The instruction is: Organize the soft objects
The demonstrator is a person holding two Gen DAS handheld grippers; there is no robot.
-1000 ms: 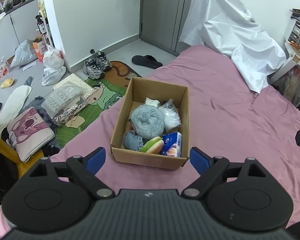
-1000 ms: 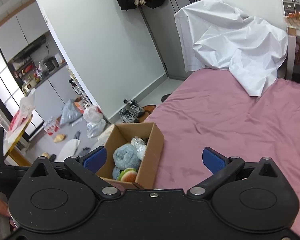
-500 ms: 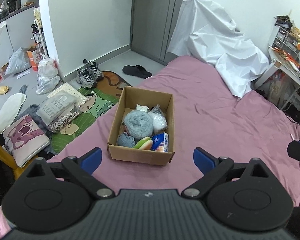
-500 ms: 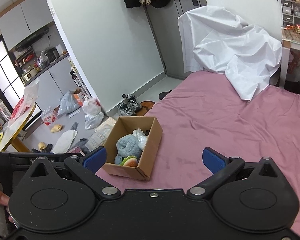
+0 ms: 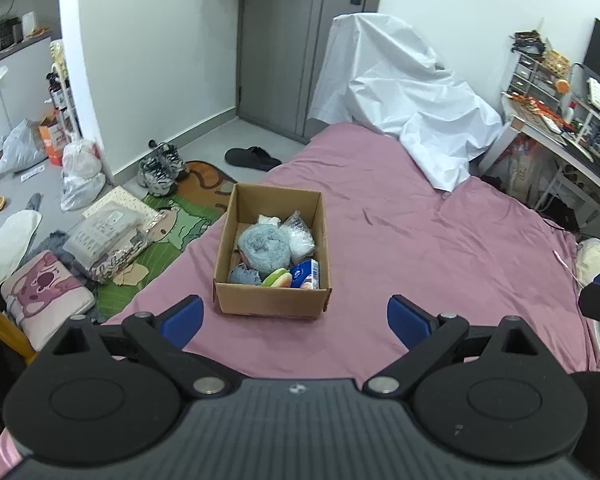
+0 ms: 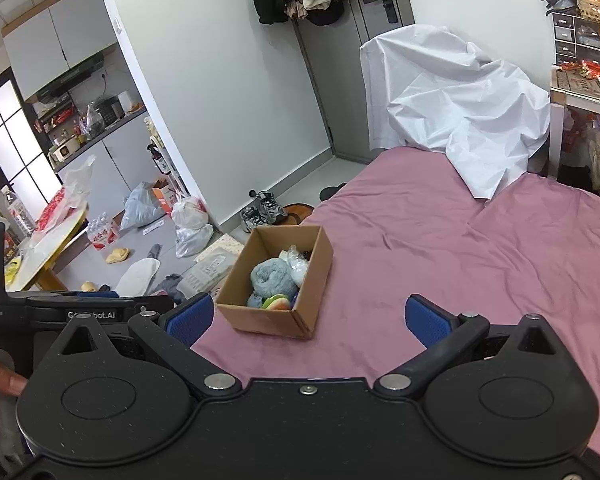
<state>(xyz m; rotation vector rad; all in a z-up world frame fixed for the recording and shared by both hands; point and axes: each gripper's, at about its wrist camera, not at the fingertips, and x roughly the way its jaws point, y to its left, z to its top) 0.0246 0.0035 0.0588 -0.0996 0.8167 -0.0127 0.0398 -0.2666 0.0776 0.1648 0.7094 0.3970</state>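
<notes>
A brown cardboard box sits on the pink bed near its left edge. Inside lie a rolled blue-grey towel, a smaller blue-grey cloth, a clear plastic bag, a green and orange plush and a blue tissue pack. My left gripper hangs open, back from the box, nothing between its blue pads. My right gripper is open too and empty, nearer than the box and to its right.
The pink bed sheet stretches right of the box. A white sheet covers something at the bed's head. Shoes, bags, a cushion and packages litter the floor on the left. A cluttered desk stands at right.
Both grippers have drawn back and up from the box, which now looks smaller and farther. The left gripper's pads stand a little wider apart. The box's contents have not moved.
</notes>
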